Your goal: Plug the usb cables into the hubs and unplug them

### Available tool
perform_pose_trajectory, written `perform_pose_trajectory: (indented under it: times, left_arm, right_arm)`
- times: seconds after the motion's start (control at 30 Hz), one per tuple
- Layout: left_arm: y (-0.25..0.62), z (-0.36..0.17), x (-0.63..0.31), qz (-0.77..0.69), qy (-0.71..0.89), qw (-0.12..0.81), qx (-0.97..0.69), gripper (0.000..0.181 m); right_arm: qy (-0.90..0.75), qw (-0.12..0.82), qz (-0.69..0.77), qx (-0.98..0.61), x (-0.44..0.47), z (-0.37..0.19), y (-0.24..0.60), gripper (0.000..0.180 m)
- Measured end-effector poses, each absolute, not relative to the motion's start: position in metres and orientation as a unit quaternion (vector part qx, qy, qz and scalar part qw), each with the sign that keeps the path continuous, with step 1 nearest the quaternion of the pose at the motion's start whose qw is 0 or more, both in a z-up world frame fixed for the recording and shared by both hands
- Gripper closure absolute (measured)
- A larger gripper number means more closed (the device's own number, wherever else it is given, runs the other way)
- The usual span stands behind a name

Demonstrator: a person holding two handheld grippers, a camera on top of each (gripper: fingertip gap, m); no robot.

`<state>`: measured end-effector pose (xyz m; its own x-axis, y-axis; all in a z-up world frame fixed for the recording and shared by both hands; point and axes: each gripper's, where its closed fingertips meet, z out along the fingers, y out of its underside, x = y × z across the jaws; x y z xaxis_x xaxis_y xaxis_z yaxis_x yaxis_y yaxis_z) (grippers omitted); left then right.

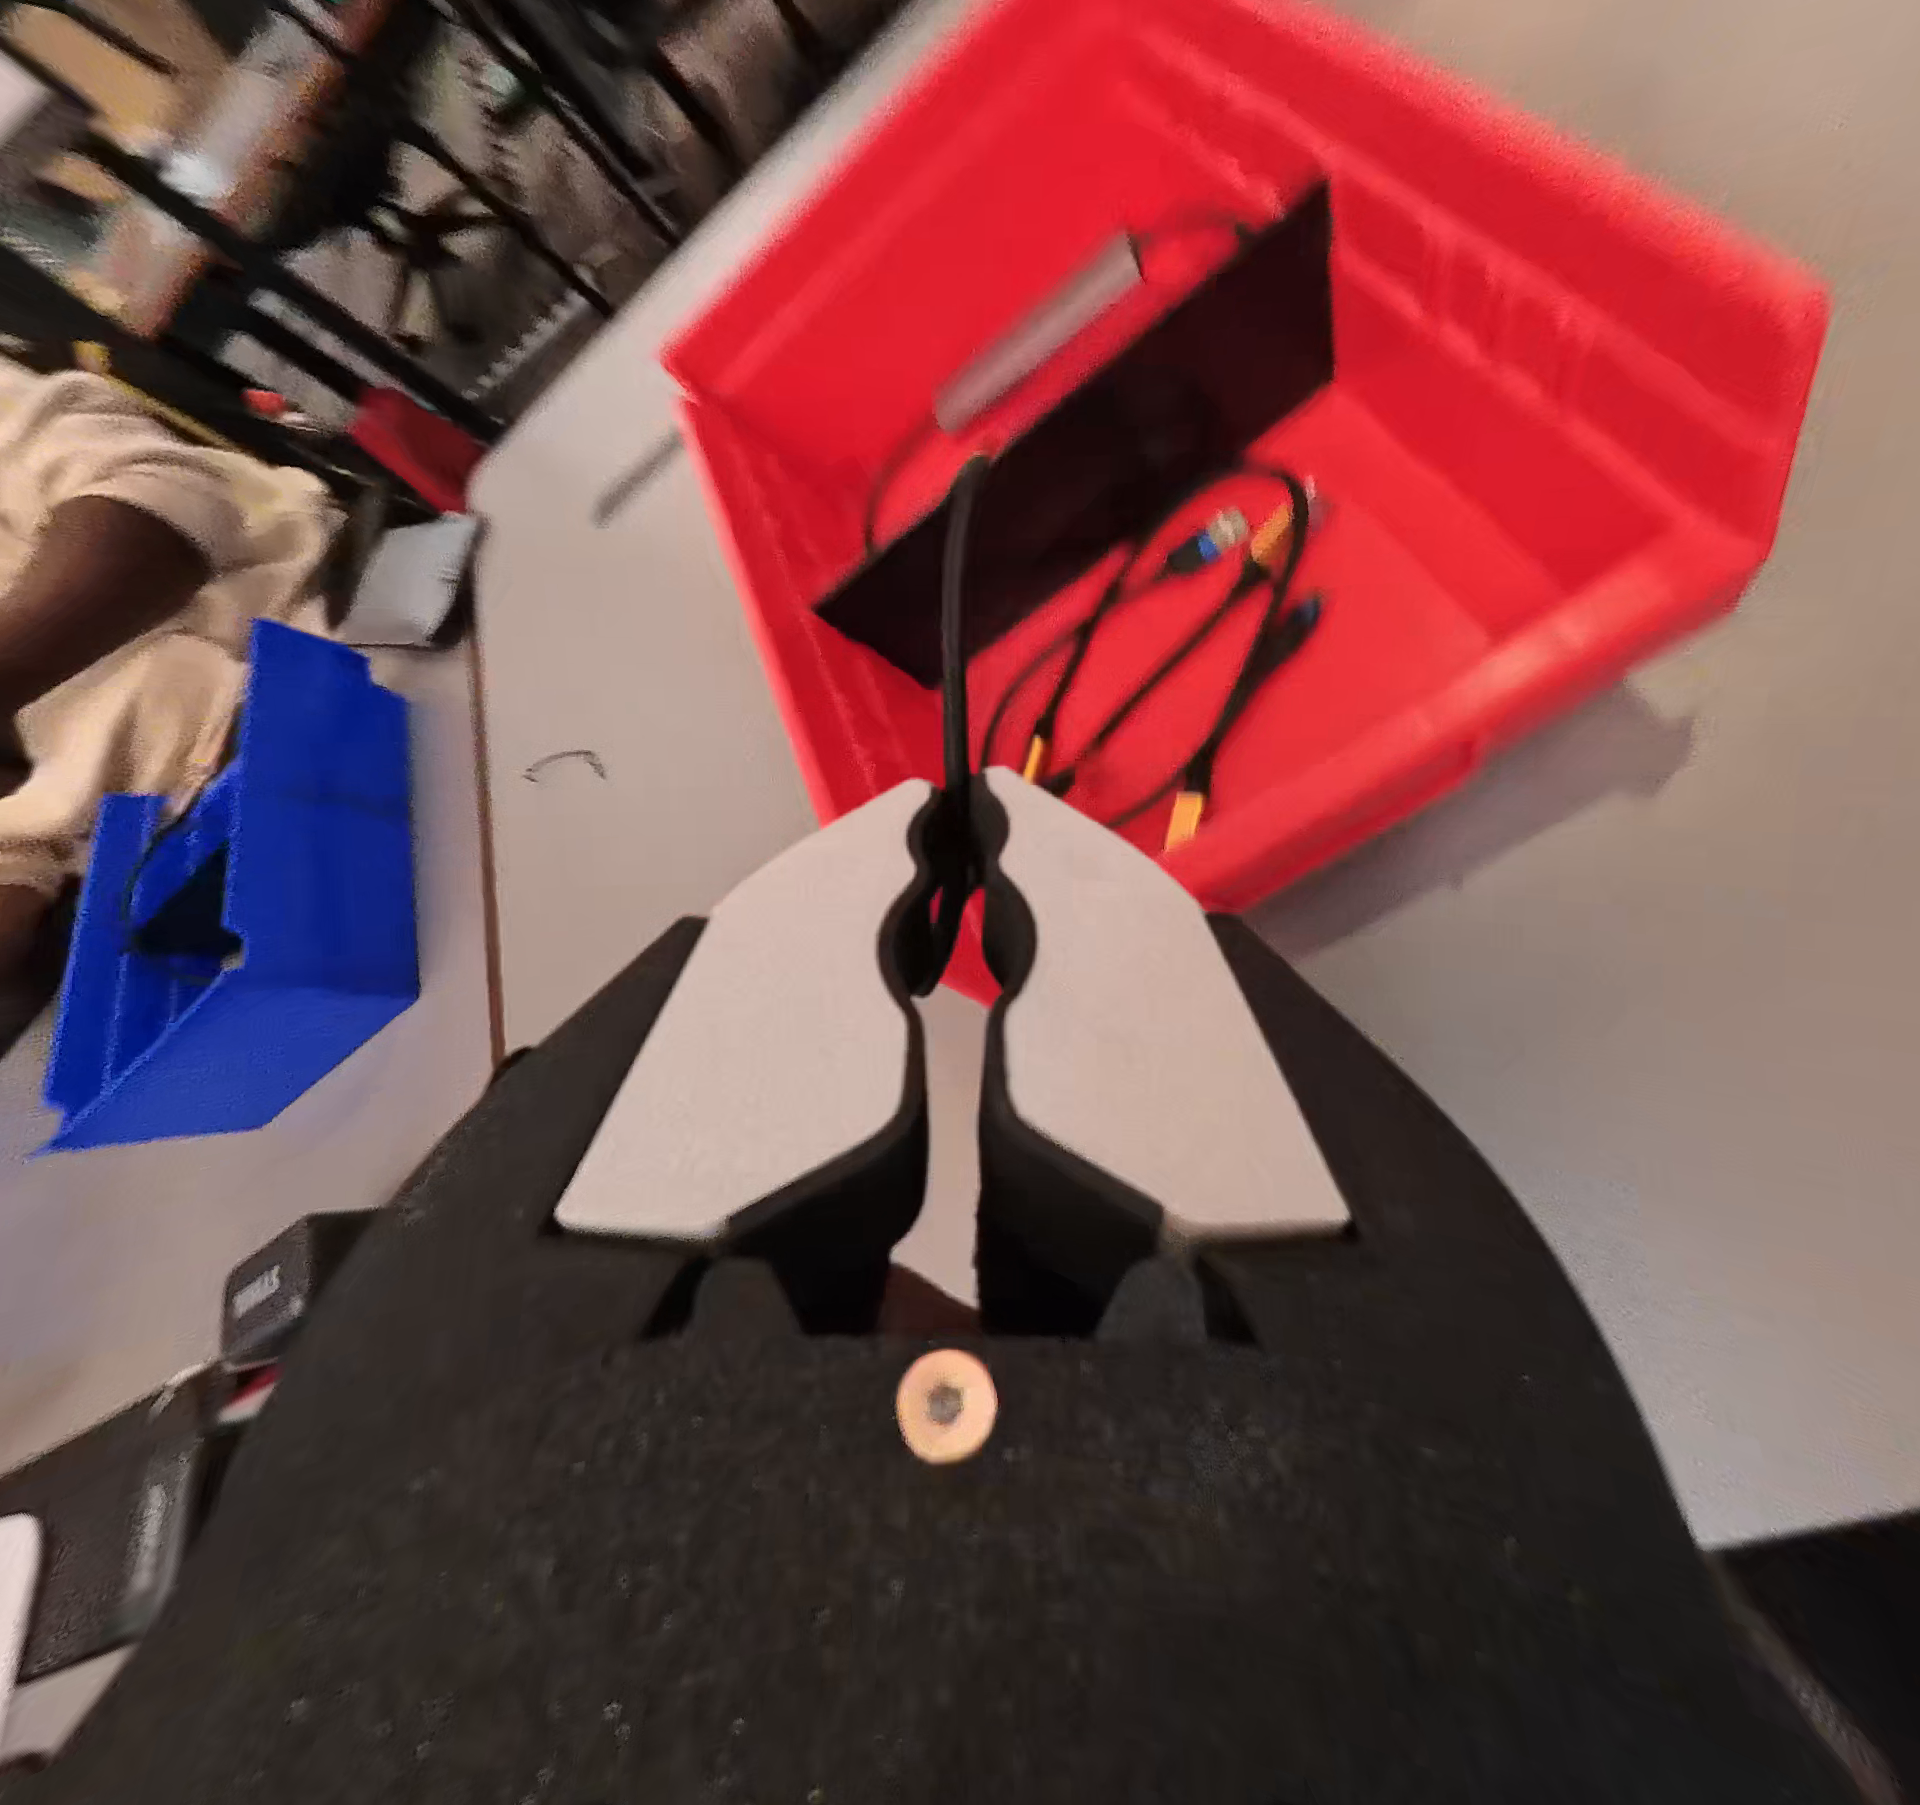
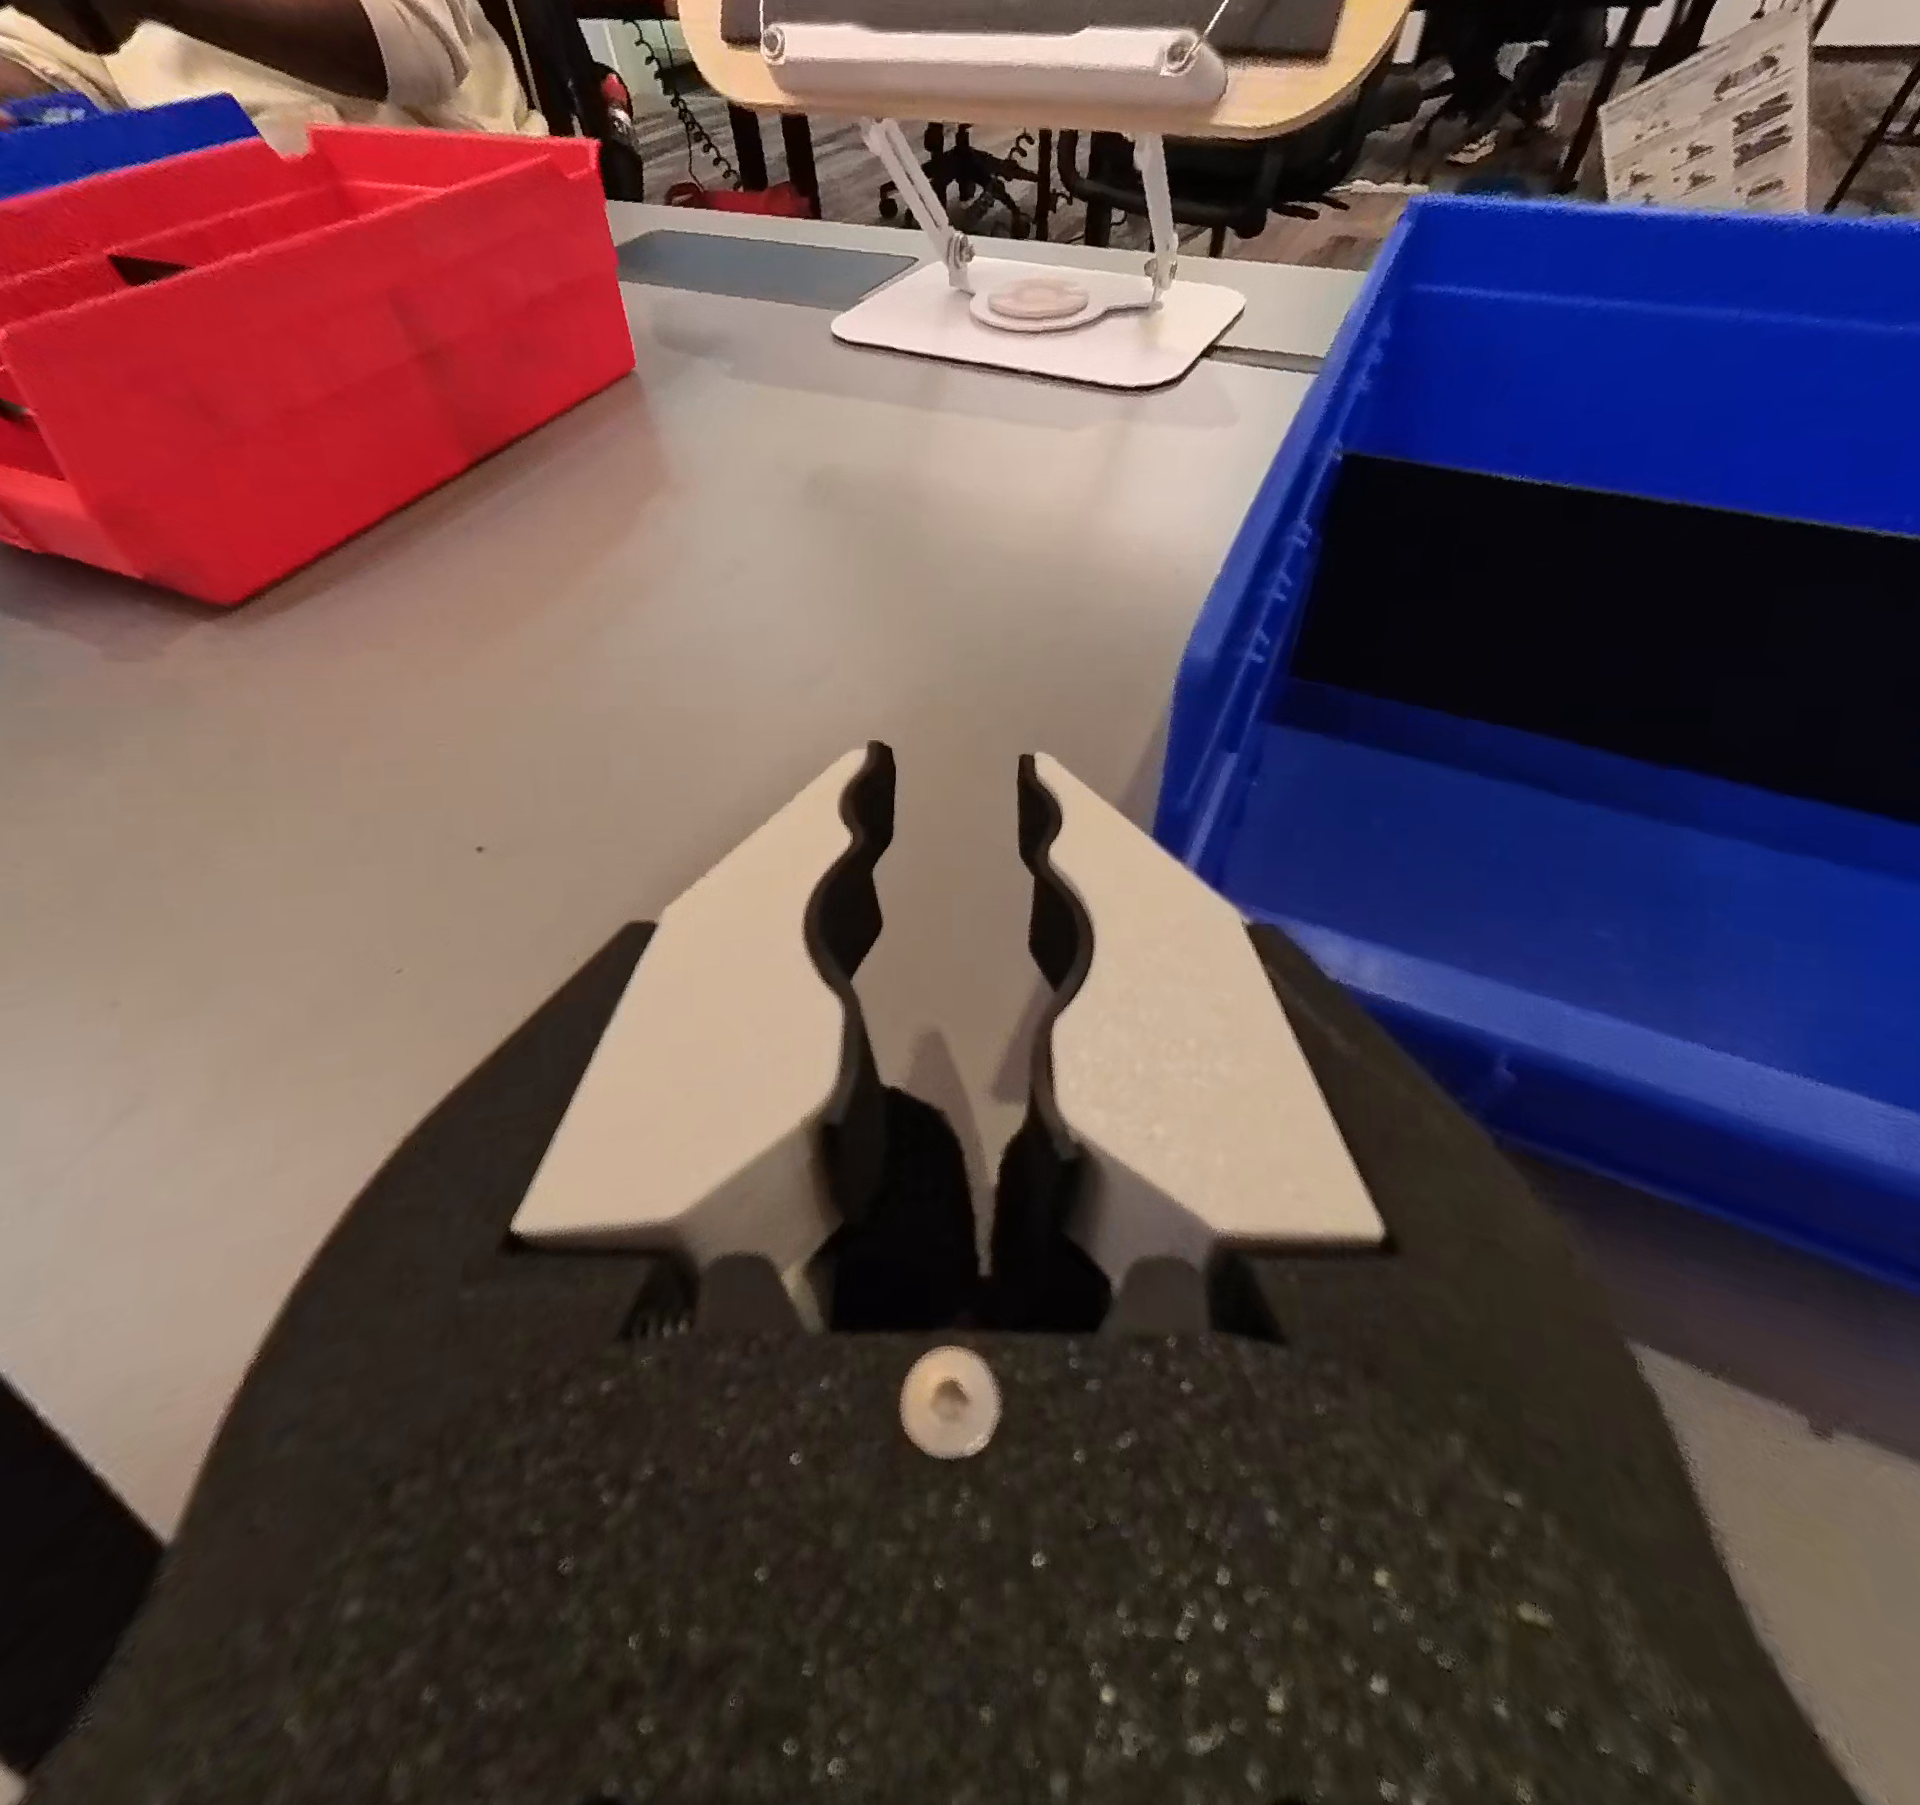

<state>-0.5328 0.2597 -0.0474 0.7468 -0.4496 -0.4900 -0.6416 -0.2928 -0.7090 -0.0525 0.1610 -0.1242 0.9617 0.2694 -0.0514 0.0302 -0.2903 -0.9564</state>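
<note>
The grey tabletop [image 2: 727,612] has much free surface between the red bin [image 2: 312,373] on the left and the blue bin [image 2: 1558,820] on the right. A white stand base [image 2: 1039,321] sits near the far edge, between the two bins. The right tongs [image 2: 956,768] are released, with a clear gap and nothing between the tips. They hover over the bare tabletop, just beside the near left corner of the blue bin. This blue bin has a black divider [image 2: 1610,612] across it; the part that shows holds nothing.

In the left wrist view, the left tongs [image 1: 961,810] are clenched on a thin black cable [image 1: 961,612]. The cable runs from the tips up over the near wall of the red bin [image 1: 1558,301]. A black divider [image 1: 1091,467] splits this bin. Behind it lies a grey hub [image 1: 1039,332], blurred. In front of it lie loose usb cables [image 1: 1195,633] with orange and blue plugs. Another blue bin [image 1: 260,872] stands well apart on the left, beside a person's sleeve [image 1: 135,529].
</note>
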Motion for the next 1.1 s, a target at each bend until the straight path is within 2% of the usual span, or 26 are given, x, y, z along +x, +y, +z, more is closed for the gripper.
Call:
perform_pose_trajectory:
  times: [0.2,0.33,0.43,0.5,0.7,0.93,1.1]
  left_arm:
    - [0.235,0.036,-0.474,0.119,0.275,0.621,-0.725,0.177]
    - [0.213,0.045,-0.386,0.052,0.287,0.656,-0.696,0.178]
    - [0.198,0.023,-0.318,0.016,0.328,0.647,-0.688,0.178]
    - [0.193,-0.012,-0.287,0.025,0.369,0.616,-0.696,0.178]
    - [0.191,-0.113,-0.259,0.041,0.413,0.516,-0.749,0.177]
    - [0.154,-0.161,-0.212,-0.029,0.444,0.432,-0.785,0.177]
    - [0.143,-0.18,-0.191,-0.084,0.414,0.388,-0.819,0.157]
  right_arm:
    - [-0.034,0.588,0.164,-0.791,-0.067,-0.121,0.154,0.157]
    - [-0.065,0.594,0.129,-0.791,-0.061,-0.12,0.152,0.157]
    - [-0.064,0.591,0.136,-0.793,-0.055,-0.12,0.15,0.157]
    - [-0.057,0.594,0.14,-0.79,-0.05,-0.119,0.147,0.157]
    - [-0.053,0.594,0.126,-0.793,-0.034,-0.12,0.141,0.157]
    - [-0.045,0.584,0.137,-0.799,-0.033,-0.125,0.14,0.157]
    - [-0.051,0.581,0.136,-0.801,-0.036,-0.127,0.14,0.157]
